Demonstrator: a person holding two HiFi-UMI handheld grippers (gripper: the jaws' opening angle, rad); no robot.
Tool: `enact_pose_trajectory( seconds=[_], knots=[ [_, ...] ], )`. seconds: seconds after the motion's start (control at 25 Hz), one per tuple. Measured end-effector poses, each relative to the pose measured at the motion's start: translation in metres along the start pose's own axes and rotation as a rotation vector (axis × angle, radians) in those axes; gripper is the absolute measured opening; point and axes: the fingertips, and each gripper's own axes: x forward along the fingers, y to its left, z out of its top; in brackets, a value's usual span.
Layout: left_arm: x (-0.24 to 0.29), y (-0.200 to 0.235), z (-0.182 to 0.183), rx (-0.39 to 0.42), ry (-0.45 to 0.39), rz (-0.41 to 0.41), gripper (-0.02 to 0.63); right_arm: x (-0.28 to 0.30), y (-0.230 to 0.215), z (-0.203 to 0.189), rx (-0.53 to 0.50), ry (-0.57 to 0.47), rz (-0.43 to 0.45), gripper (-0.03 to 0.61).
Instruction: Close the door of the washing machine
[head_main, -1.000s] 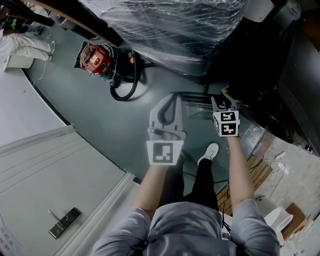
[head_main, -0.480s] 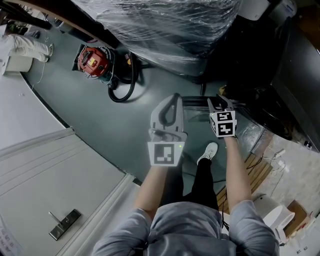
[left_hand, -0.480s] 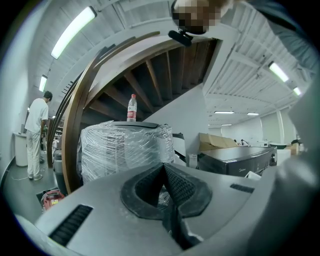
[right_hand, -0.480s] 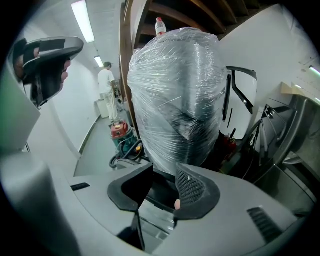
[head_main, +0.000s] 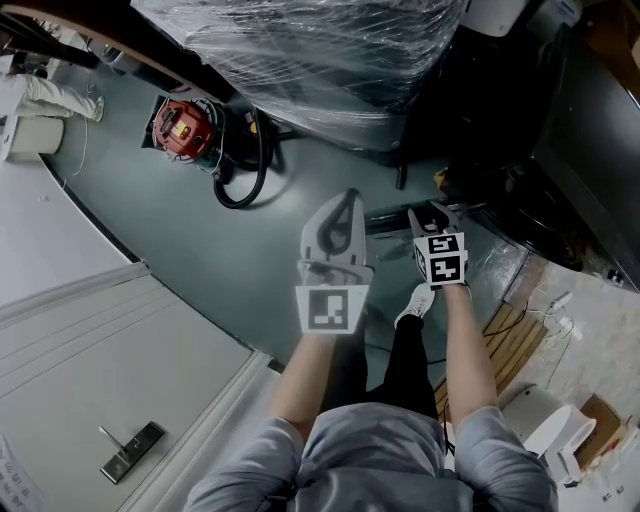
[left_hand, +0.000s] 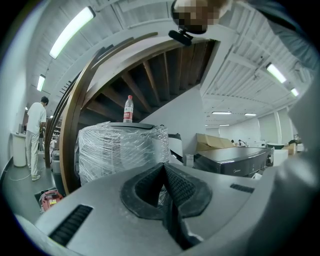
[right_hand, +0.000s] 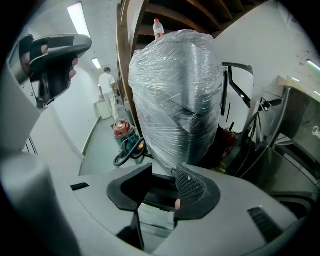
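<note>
The person is standing over a grey-green floor (head_main: 230, 250), holding both tools out in front and looking down past a white shoe (head_main: 418, 303). The left gripper (head_main: 347, 197) is pointing level with its jaws pressed together tip to tip, and in the left gripper view (left_hand: 162, 167) nothing is sitting between them. The right gripper (head_main: 428, 212) is tilting downward; its jaws have just been opening and are standing wide apart. In the right gripper view (right_hand: 162, 176) the dark edge of the washing machine door (right_hand: 156, 195) is showing across the gap, with neither pad pressing on it. In the head view that door (head_main: 385, 212) is lying as a dark-framed panel just ahead of both tools, right at the right gripper's tips. A shiny steel body (right_hand: 300, 145) is rising beside it on the right. Beyond the door, a large load wrapped in stretch film (head_main: 320, 50) is standing with a bottle (left_hand: 128, 108) on top, and a red vacuum cleaner (head_main: 185, 122) is sitting near its base. A person in white (left_hand: 36, 130) is standing well away
</note>
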Motion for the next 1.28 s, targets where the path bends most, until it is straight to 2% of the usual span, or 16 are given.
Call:
enact_pose_trajectory(
  seconds=[0.56,1.28],
  knots=[
    [-0.001,-0.029,0.004,0.008,-0.008,-0.040,-0.002,-0.046,0.011,-0.046,-0.046,0.040,-0.061,0.129],
    [0.015,-0.092,0.004,0.014,-0.005,-0.122,-0.002,-0.104,-0.015,-0.102,-0.025,0.075,-0.144,0.097]
  ],
)
